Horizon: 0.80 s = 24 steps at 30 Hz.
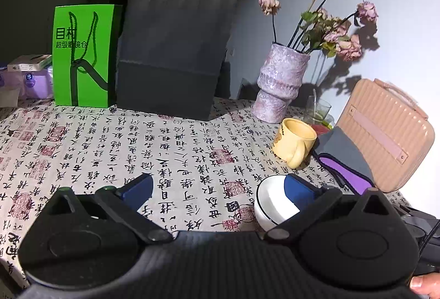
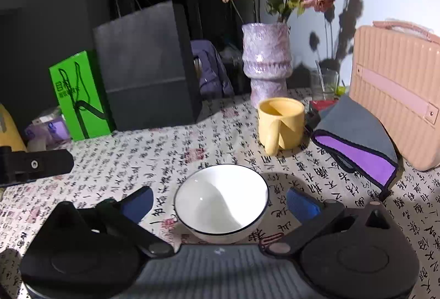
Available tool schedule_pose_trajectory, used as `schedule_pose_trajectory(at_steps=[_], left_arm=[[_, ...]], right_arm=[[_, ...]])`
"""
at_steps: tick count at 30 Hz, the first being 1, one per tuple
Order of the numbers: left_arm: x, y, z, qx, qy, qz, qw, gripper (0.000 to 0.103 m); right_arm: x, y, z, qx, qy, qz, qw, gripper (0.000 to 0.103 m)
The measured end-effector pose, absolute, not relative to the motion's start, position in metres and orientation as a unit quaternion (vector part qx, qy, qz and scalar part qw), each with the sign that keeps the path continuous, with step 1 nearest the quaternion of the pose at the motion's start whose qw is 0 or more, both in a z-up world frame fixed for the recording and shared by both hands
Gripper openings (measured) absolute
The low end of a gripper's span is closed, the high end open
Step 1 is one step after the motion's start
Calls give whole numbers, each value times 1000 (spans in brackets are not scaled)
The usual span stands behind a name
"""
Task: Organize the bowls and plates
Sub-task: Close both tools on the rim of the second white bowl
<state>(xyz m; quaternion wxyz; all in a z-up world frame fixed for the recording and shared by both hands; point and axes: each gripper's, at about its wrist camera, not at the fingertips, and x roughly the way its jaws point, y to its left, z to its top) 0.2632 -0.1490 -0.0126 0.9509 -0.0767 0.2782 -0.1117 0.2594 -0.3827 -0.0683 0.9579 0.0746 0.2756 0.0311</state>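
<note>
Stood upright on the tablecloth (image 2: 170,150), a white bowl (image 2: 221,202) with a thin dark rim, empty. Sat between the spread blue pads of the right gripper (image 2: 220,202), touched by neither pad as far as could be told. Seen also in the left wrist view, the same bowl (image 1: 271,205), partly hidden behind the right-hand pad of the left gripper (image 1: 220,190), whose fingers were likewise spread wide over bare cloth. Behind the bowl, well apart, a yellow mug (image 2: 280,124) with its handle toward the camera. Beside the mug, a grey and purple pouch (image 2: 354,145) leaning against a ribbed pink case (image 2: 396,95). Further back, a vase (image 2: 266,59) of dried roses, a black paper bag (image 2: 143,65) and a green bag (image 2: 79,95).
</note>
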Motion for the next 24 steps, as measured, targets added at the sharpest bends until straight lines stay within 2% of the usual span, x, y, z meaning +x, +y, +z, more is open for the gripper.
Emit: schedule_pose_trajectory(at_steps=[10, 16, 18, 24], left_arm=[[299, -178, -26, -66, 317, -101, 941, 103], [322, -191, -41, -53, 343, -84, 934, 103], [330, -195, -47, -50, 353, -79, 931, 103], [343, -209, -62, -29, 368, -66, 927, 103]], right_arm=[[295, -401, -87, 111, 309, 1, 945, 101], [311, -412, -106, 141, 321, -12, 936, 94], [314, -415, -112, 147, 322, -17, 935, 85], [322, -422, -125, 162, 328, -19, 931, 80]])
